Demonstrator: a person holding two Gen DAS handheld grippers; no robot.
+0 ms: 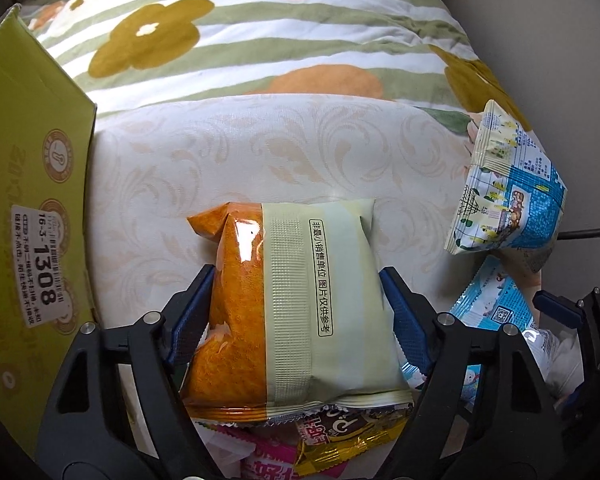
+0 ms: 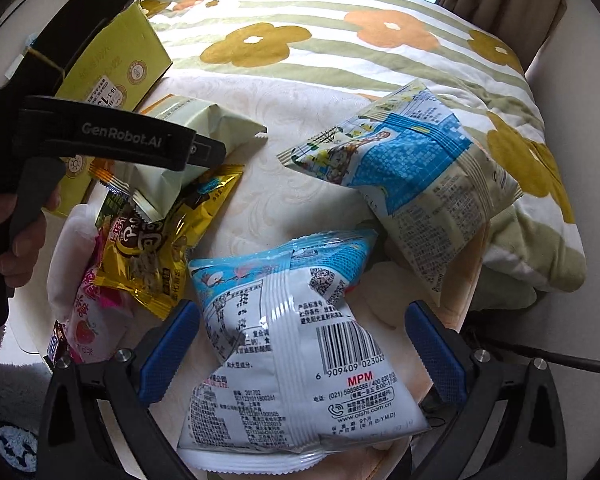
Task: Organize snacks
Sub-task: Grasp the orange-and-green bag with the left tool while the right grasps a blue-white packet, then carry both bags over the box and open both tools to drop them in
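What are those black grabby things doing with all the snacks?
A person holds a gripper in each hand, sorting snack packets on a cushion. The left gripper squeezes the orange and pale green packet. The right gripper is open around a white and blue packet, not pinching it. A green box waits alongside.

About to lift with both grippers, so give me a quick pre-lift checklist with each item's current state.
1. Left gripper straddles the orange-and-green packet: ok.
2. Its pads pressing that packet on both sides: ok.
3. Right gripper straddles the white-and-blue bag: ok.
4. Right pads touching that bag: not ok, gaps show on both sides.
5. Gold packet under the left packet will stay behind: cannot tell.
6. Green box open for dropping: cannot tell.
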